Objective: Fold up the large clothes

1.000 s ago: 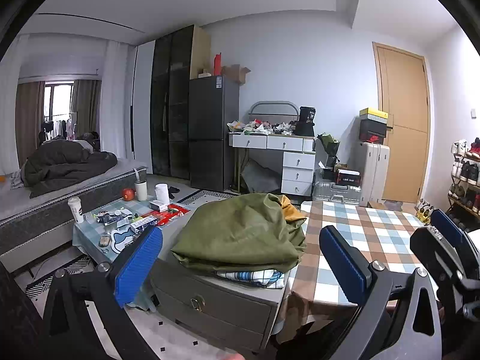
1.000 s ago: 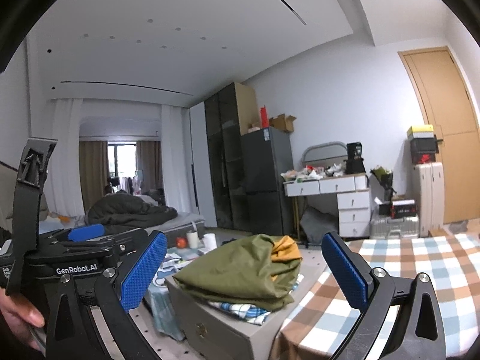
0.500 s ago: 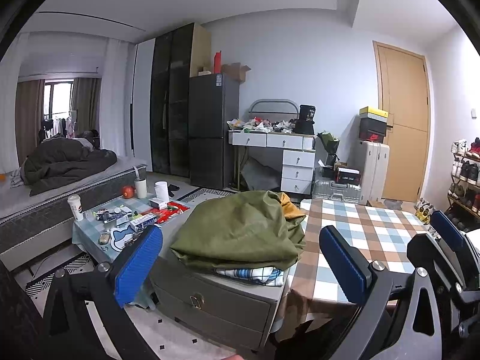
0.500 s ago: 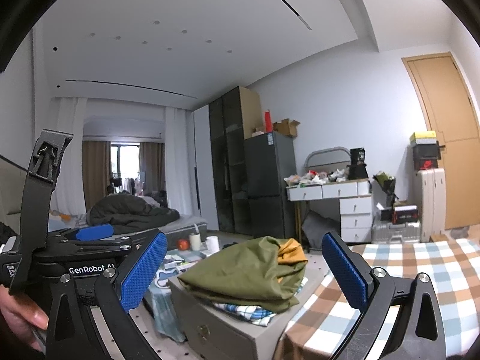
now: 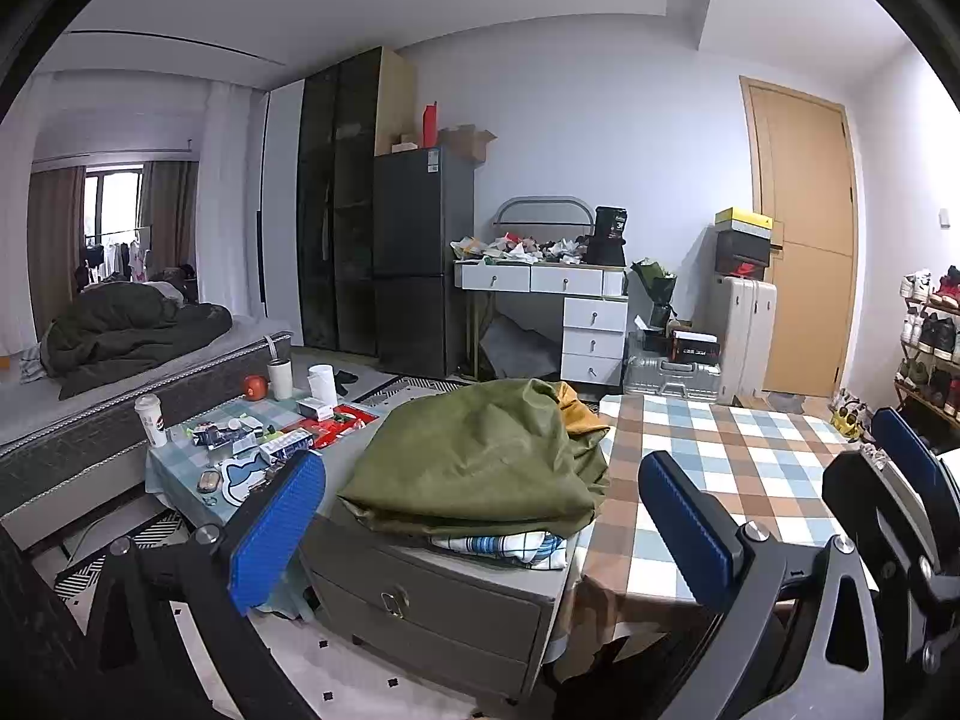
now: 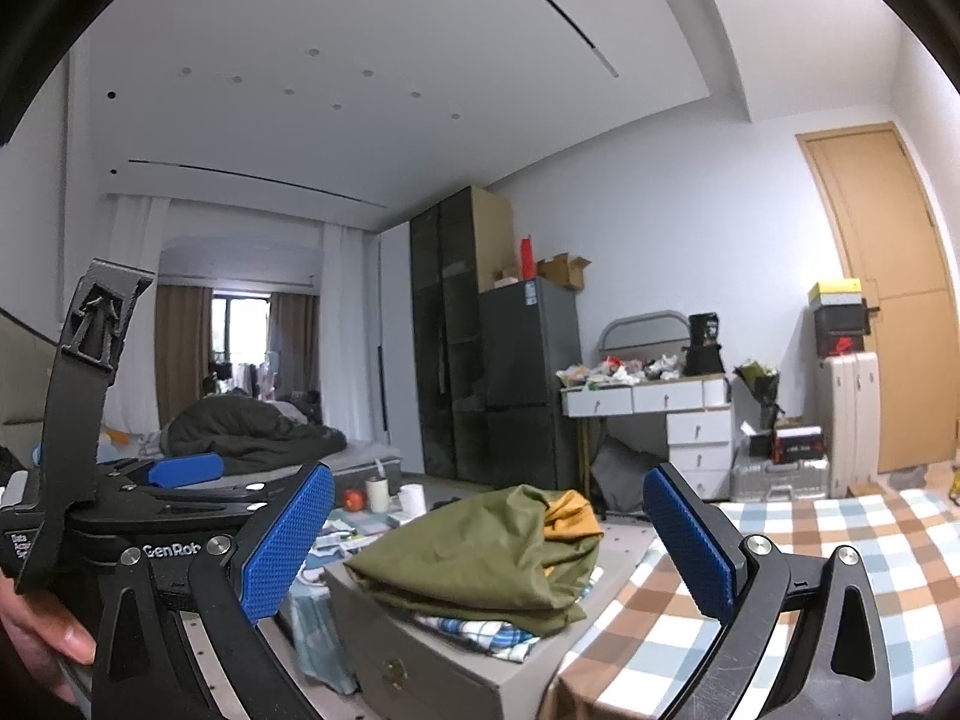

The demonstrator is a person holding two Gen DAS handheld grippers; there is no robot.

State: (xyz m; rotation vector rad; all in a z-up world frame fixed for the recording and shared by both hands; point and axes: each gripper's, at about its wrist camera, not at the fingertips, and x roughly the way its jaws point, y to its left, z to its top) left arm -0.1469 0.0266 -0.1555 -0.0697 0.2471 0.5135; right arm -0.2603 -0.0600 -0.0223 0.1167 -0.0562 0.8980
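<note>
A heap of olive-green clothing (image 5: 480, 456) with a mustard piece (image 5: 573, 411) and a blue-checked cloth (image 5: 510, 545) under it lies on a grey drawer chest (image 5: 420, 600). It also shows in the right wrist view (image 6: 480, 558). My left gripper (image 5: 480, 516) is open and empty, held in the air in front of the heap. My right gripper (image 6: 489, 546) is open and empty too, held up and well short of the heap. The right gripper shows at the right edge of the left wrist view (image 5: 900, 468); the left gripper's body (image 6: 150, 492) shows at the left of the right wrist view.
A table with a checked cloth (image 5: 750, 456) stands right of the chest. A low table (image 5: 240, 444) with cups and clutter is to the left, a bed (image 5: 120, 360) behind it. A white desk (image 5: 570, 312), fridge (image 5: 414, 258), suitcases and a shoe rack (image 5: 930, 336) line the back.
The right wrist view has tilted upward, showing more ceiling. The left wrist view has barely shifted. Both grippers stay open.
</note>
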